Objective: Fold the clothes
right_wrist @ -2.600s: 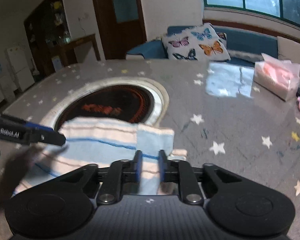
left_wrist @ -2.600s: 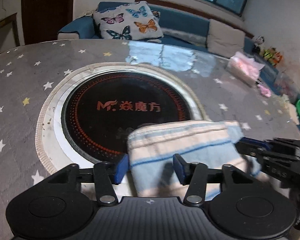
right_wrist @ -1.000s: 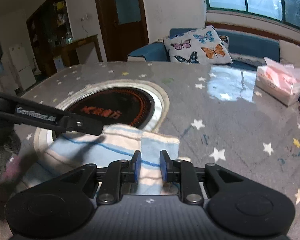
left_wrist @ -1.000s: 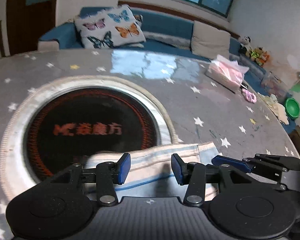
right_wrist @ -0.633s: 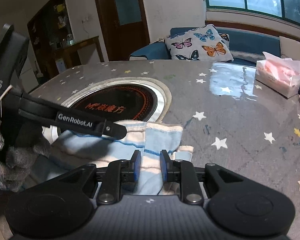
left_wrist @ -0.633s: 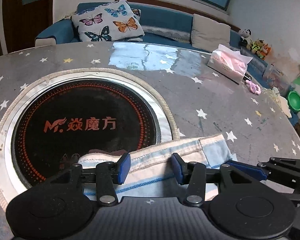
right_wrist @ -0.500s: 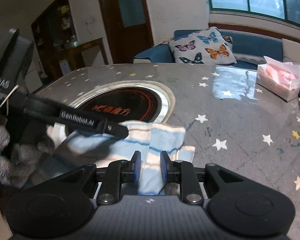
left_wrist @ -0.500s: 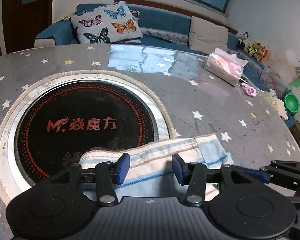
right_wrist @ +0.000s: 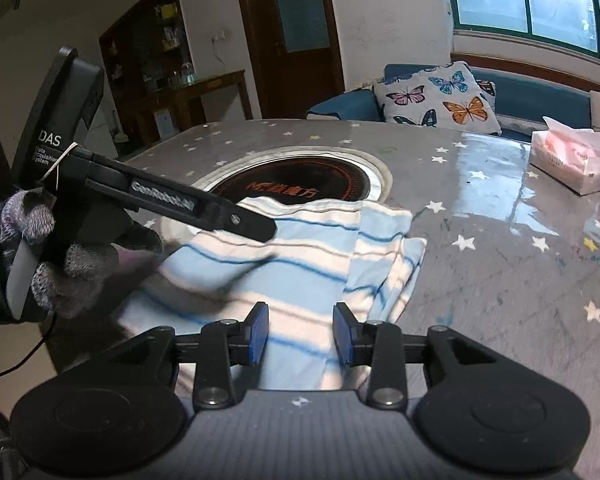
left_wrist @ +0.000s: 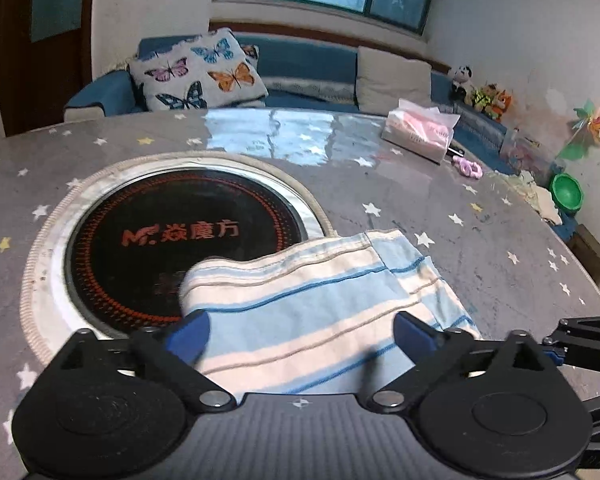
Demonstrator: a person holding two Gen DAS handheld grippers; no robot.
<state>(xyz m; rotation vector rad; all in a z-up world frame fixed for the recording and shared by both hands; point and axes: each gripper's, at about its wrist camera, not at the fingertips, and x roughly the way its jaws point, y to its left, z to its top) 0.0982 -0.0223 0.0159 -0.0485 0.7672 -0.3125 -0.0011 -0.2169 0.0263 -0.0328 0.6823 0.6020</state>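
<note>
A folded cloth [left_wrist: 320,292] with light blue and cream stripes lies flat on the grey star-patterned table [left_wrist: 480,248], its far edge over the black cooktop. My left gripper [left_wrist: 302,332] is open wide just above the cloth's near edge, with nothing between its pads. From the right wrist view, the cloth [right_wrist: 300,264] lies under my right gripper [right_wrist: 300,336], whose jaws stand apart over the striped fabric. In that view the left gripper's fingers [right_wrist: 220,212] hover over the cloth's left part, held by a gloved hand [right_wrist: 60,268].
A round black cooktop [left_wrist: 180,236] is set into the table behind the cloth. A pink tissue pack [left_wrist: 420,136], a small pink item [left_wrist: 468,166] and a green bowl [left_wrist: 566,198] sit at the far right. A sofa with a butterfly cushion [left_wrist: 200,72] stands beyond the table.
Both grippers' jaws have spread, the left one widely. The cloth has dropped out of the right gripper's pinch and lies flat. Both cameras have drawn back slightly.
</note>
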